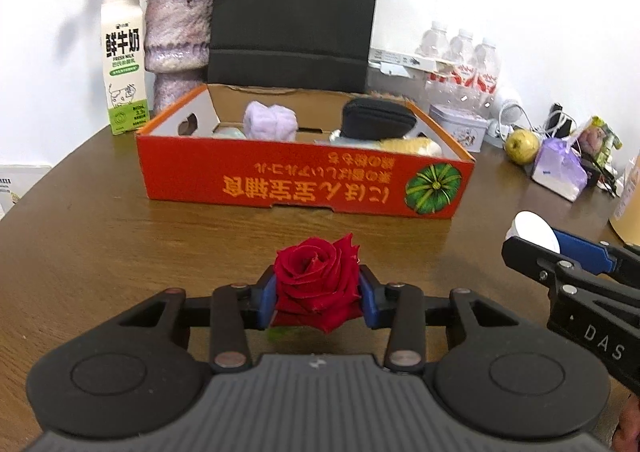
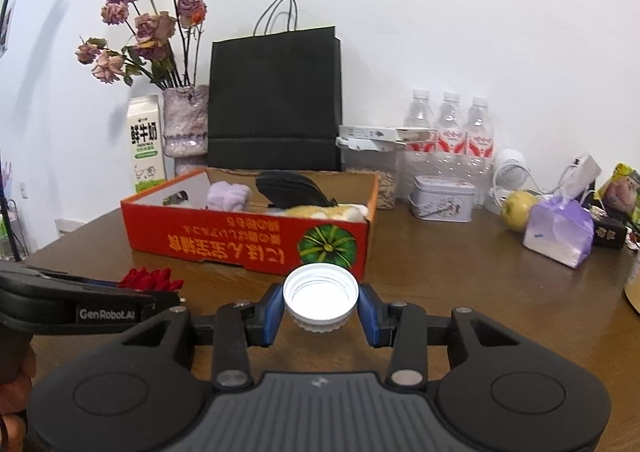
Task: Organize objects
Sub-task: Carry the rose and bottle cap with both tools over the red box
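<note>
Red rose [image 1: 316, 284], soft/fragile, bottom-centre w/ left hand-held gripper [image 1: 318, 294] clamped round bloom, light squeeze best; right hand-held gripper [image 2: 320, 306] pinches stiff, light white cap [image 2: 320, 294] by rim.

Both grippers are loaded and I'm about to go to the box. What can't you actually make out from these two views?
- Orange box floor: hidden by its near wall in both views; free space unknown.
- Item under the black pouch: left wrist view shows only a pale edge.
- Red rose stem: hidden under the bloom and left gripper.
- White cap in right gripper: its underside is hidden.
- Yellow object: cut off by the right edge.
</note>
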A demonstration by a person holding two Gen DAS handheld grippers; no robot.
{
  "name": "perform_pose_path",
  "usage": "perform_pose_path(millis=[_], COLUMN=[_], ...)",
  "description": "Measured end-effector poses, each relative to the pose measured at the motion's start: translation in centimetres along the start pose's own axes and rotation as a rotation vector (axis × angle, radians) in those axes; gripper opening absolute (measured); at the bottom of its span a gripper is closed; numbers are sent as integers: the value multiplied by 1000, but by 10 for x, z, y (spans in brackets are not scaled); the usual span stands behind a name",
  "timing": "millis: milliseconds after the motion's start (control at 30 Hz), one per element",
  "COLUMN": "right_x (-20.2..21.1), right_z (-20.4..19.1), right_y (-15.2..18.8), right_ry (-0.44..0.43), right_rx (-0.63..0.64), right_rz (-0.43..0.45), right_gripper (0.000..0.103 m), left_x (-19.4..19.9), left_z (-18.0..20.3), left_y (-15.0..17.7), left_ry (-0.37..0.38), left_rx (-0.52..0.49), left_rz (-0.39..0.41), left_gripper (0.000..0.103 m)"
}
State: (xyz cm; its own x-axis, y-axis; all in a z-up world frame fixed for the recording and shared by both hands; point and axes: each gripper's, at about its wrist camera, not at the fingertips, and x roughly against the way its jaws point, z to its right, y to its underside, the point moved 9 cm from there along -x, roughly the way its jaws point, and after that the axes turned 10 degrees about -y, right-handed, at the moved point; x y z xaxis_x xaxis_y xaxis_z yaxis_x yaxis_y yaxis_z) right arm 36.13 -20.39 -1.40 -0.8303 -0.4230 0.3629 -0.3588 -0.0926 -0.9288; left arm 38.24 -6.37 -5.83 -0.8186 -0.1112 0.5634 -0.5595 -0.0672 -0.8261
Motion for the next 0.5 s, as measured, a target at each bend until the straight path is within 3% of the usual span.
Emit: perform_pose_path(millis=[500], right_x=[-50], right_z=[-32], right_y=[-52], right_ry=[-51], right_rx=[33], right_rz=[65], right_gripper=[39], left_x=[-19], left_z=[-38], left_y=[-60], left_ry=[-52], left_rx=[74], left_rz=[100], left_gripper=[41])
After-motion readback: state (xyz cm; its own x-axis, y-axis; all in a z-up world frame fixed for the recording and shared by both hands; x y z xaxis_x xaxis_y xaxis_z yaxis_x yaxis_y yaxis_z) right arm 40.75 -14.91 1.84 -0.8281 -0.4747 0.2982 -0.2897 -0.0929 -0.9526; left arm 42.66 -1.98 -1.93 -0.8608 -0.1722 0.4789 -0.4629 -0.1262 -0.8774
